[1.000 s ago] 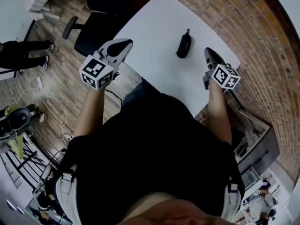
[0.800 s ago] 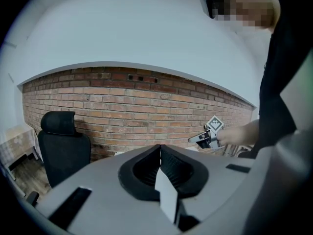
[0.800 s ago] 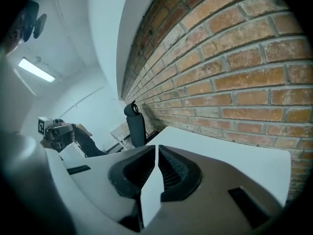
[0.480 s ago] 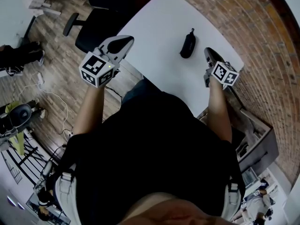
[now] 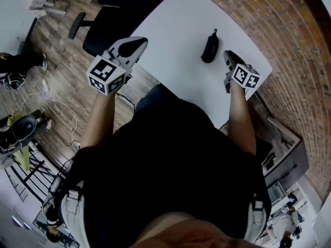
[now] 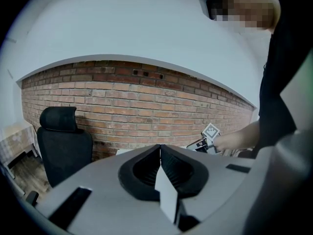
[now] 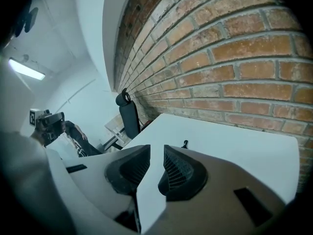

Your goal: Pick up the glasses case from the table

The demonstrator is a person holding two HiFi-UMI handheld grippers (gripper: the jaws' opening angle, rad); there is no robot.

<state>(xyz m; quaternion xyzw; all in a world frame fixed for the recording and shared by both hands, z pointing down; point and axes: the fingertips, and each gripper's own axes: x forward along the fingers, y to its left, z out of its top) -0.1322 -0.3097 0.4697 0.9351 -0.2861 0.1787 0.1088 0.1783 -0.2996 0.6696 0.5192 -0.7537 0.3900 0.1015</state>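
Your right gripper (image 5: 228, 56) hangs over the desk's (image 5: 173, 35) right edge, jaws a narrow gap apart (they have just been opening) with nothing between them. The case (image 5: 209, 46) lies on the desk just ahead and left of its tips, untouched. Your left gripper (image 5: 136, 44), jaws together, hovers at the left edge.

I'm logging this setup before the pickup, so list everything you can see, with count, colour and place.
glasses case: one, black, on the table, just beyond the right tool.
table: one, white, beside the brick wall.
office chair: one, black, left of the table.
brick wall: one, red-brown, along the table's right side.
left tool: one, grey, at the table's left edge, jaws together, empty.
right tool: one, grey, near the case; jaws have just been opening, slightly apart, nothing between them.
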